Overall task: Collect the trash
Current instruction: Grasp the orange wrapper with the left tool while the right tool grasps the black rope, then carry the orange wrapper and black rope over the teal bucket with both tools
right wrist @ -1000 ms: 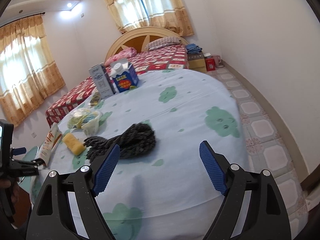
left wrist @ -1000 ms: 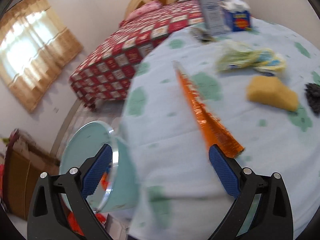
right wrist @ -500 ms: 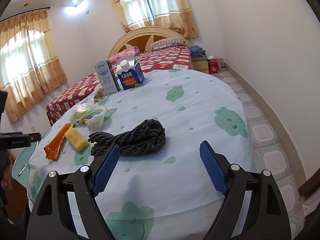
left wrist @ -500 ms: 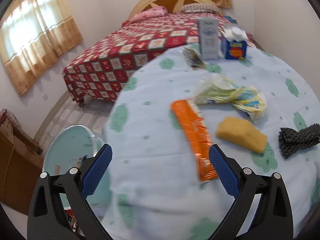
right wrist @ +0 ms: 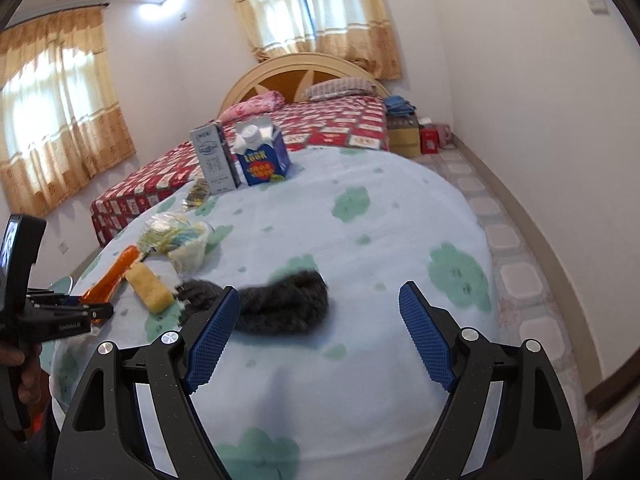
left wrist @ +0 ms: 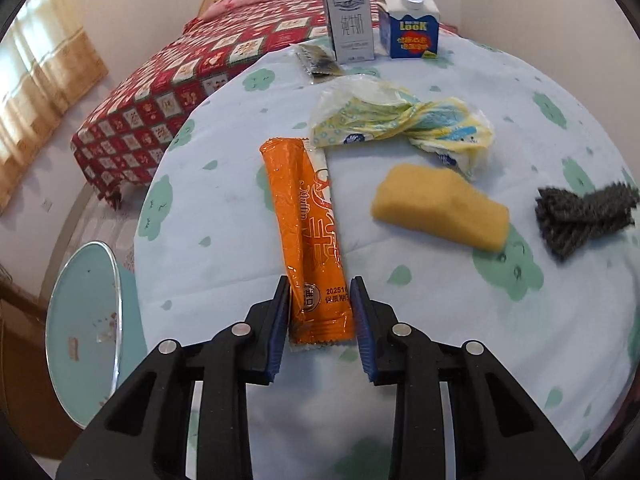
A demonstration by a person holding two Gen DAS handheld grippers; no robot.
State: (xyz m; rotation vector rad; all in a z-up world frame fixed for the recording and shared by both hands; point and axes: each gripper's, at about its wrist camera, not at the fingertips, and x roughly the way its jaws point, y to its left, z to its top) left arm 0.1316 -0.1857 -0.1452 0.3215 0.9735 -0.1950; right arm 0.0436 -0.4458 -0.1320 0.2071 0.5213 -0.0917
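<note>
An orange snack wrapper [left wrist: 308, 232] lies on the round table [left wrist: 224, 216]. My left gripper [left wrist: 320, 304] has closed onto the wrapper's near end, with a blue pad on each side of it. The wrapper also shows in the right wrist view [right wrist: 112, 276], with the left gripper [right wrist: 86, 312] at its end. A crumpled yellow plastic bag [left wrist: 400, 120], a yellow sponge [left wrist: 440, 210] and a dark knitted cloth [left wrist: 584, 216] lie beyond. My right gripper [right wrist: 316, 340] is open and empty above the table, just behind the dark cloth [right wrist: 280, 304].
A grey milk carton [left wrist: 350, 20] and a blue carton [left wrist: 412, 26] stand at the table's far edge, with a small dark wrapper [left wrist: 316, 60] beside them. A light blue bin with its lid up [left wrist: 84, 332] stands left of the table. A bed [left wrist: 180, 80] lies behind.
My left gripper moved in over the table from beside the bin and closed from wide open onto the orange wrapper's near end. The right gripper moved closer to the dark cloth.
</note>
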